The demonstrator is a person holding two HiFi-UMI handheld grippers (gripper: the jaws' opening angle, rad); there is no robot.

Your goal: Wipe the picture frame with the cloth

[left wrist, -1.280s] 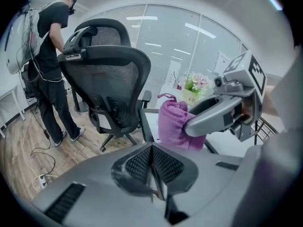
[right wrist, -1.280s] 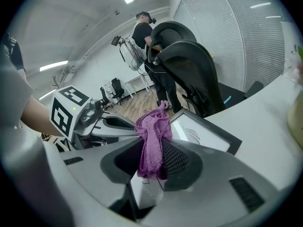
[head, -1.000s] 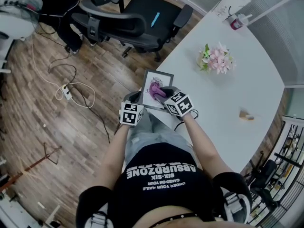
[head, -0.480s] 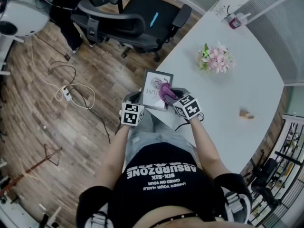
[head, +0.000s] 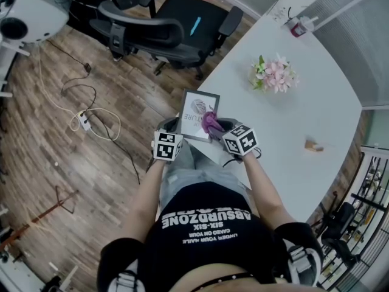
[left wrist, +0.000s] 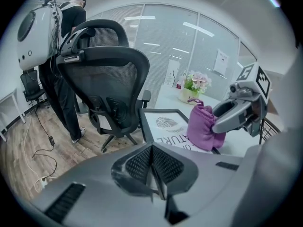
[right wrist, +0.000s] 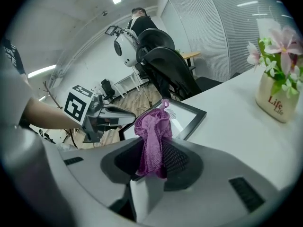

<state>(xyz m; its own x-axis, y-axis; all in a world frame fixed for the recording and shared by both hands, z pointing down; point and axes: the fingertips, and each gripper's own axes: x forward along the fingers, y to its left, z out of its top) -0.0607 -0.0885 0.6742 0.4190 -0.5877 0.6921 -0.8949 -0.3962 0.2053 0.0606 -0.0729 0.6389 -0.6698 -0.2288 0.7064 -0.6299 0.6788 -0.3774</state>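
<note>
A black-edged picture frame (head: 196, 108) with a white print lies flat at the near edge of the white table (head: 304, 111). My left gripper (head: 172, 126) is shut on its near edge; in the left gripper view the frame (left wrist: 165, 123) runs down into the closed jaws of that gripper (left wrist: 152, 167). My right gripper (head: 216, 126) is shut on a bunched purple cloth (head: 210, 121), which rests on the frame's near right part. In the right gripper view the cloth (right wrist: 152, 141) stands up out of that gripper (right wrist: 150, 167), with the frame (right wrist: 189, 117) behind it.
A pot of pink flowers (head: 275, 75) stands further along the table, and a small tan object (head: 313, 145) lies to the right. A black office chair (head: 164, 23) is close beyond the frame. Cables and a power strip (head: 85, 119) lie on the wooden floor at left.
My right gripper has dragged the cloth from the middle of the frame to its right side and a little nearer to me. The left gripper has stayed on the frame's edge.
</note>
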